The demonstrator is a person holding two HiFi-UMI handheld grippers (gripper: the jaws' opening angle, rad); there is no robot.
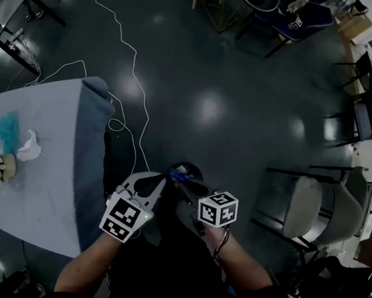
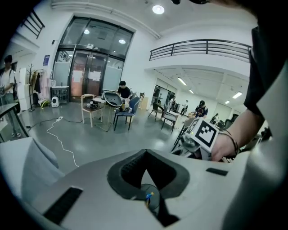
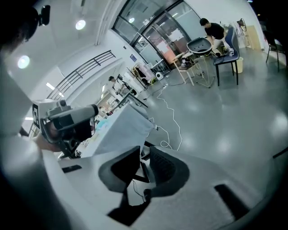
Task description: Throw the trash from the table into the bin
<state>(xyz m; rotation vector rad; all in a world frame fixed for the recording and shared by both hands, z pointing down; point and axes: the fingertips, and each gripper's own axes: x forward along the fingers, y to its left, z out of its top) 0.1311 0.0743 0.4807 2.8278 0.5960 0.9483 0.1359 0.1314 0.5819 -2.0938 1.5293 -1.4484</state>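
Over the black bin (image 1: 195, 171), the left tongs (image 2: 145, 157) are pressed together, empty; the right tongs (image 3: 144, 157) stand narrowly apart, empty. Inside the bin lies blue trash (image 1: 179, 175); a crumpled tissue (image 1: 29, 148) rests on the tabletop (image 1: 40, 195).

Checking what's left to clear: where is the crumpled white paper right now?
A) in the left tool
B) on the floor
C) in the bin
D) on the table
D: the crumpled white paper lies on the table, beside a teal fluffy thing.
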